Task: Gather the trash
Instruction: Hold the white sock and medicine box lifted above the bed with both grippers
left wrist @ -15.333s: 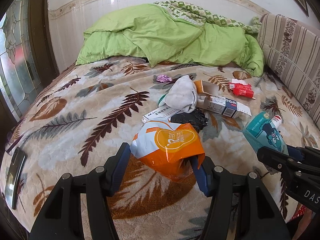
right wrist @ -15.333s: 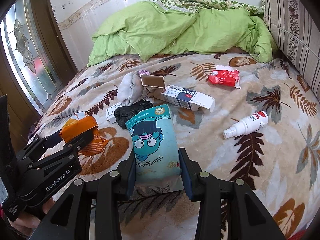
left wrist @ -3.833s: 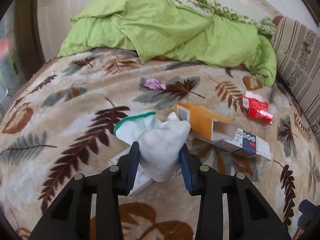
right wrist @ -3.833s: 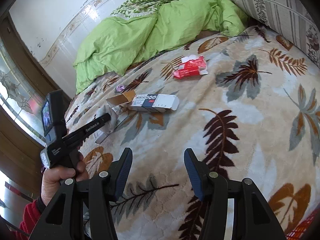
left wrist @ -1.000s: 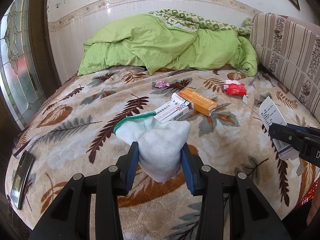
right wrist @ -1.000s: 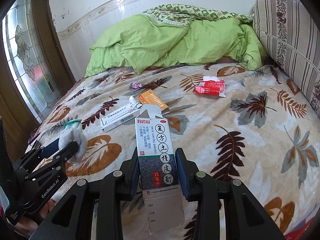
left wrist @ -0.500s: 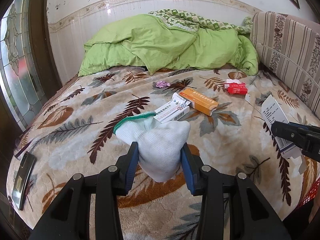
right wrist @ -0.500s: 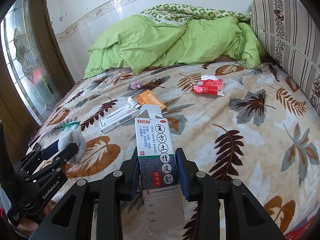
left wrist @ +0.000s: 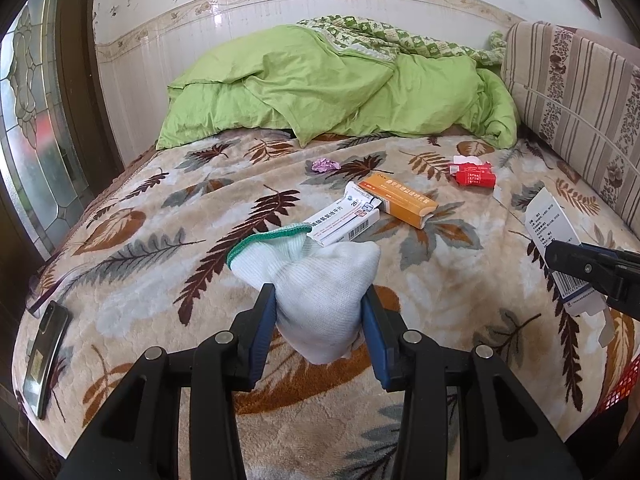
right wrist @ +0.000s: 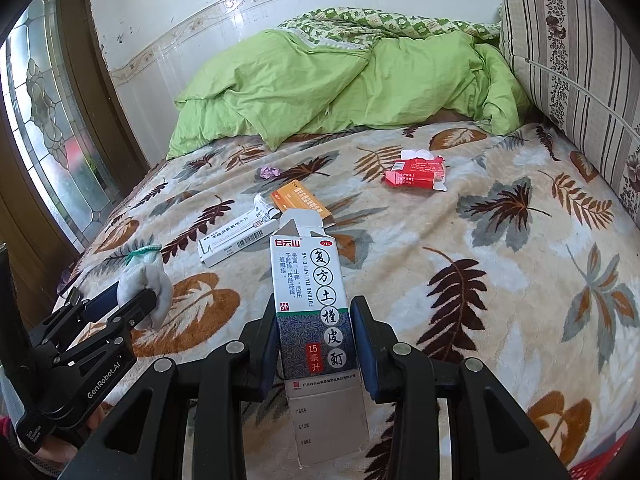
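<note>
My left gripper (left wrist: 319, 312) is shut on a white knitted glove with a green cuff (left wrist: 316, 280), held above the bed's near edge; it also shows in the right wrist view (right wrist: 146, 276). My right gripper (right wrist: 316, 320) is shut on an opened white and dark medicine carton (right wrist: 314, 292), seen at the right in the left wrist view (left wrist: 554, 236). On the leaf-patterned blanket (left wrist: 160, 240) lie a white box (left wrist: 344, 220), an orange box (left wrist: 400, 200), a red packet (left wrist: 472, 174) and a purple wrapper (left wrist: 325, 165).
A crumpled green duvet (left wrist: 340, 92) fills the far end of the bed. A striped headboard cushion (left wrist: 580, 92) runs along the right. A phone (left wrist: 44, 352) lies at the bed's left edge. A red mesh basket (left wrist: 624, 384) shows at the lower right.
Both grippers keep their hold and have drifted slightly; the bed items look the same as half a second ago.
</note>
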Tool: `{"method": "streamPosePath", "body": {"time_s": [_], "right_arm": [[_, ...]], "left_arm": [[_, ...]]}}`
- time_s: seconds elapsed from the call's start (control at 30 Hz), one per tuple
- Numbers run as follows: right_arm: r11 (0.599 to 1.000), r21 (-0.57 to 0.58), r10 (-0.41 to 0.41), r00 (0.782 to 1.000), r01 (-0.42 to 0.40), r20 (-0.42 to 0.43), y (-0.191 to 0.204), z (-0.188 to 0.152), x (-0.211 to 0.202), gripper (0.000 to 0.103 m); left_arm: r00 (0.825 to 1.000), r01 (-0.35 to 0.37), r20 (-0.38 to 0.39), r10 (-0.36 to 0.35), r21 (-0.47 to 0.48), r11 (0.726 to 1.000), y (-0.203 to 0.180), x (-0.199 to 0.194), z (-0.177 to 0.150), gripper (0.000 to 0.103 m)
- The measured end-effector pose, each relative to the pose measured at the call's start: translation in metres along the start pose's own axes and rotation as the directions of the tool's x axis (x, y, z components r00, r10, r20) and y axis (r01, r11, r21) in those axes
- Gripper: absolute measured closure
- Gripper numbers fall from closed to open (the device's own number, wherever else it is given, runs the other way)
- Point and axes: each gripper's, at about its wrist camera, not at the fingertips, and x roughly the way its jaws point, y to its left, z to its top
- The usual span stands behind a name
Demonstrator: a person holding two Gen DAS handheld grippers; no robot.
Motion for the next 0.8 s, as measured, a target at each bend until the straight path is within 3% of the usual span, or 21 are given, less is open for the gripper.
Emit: {"method": "streamPosePath", "body": {"time_s": [0.8], "right_arm": [[1.000, 0.002, 0.001, 1.000, -0.001, -0.001, -0.0010, 0.0004, 0.0004, 0.067]], "left_arm": [[1.000, 0.004, -0.003, -0.004, -0.001, 1.000, 0.0000, 0.0014, 0.0000, 0.063]]}}
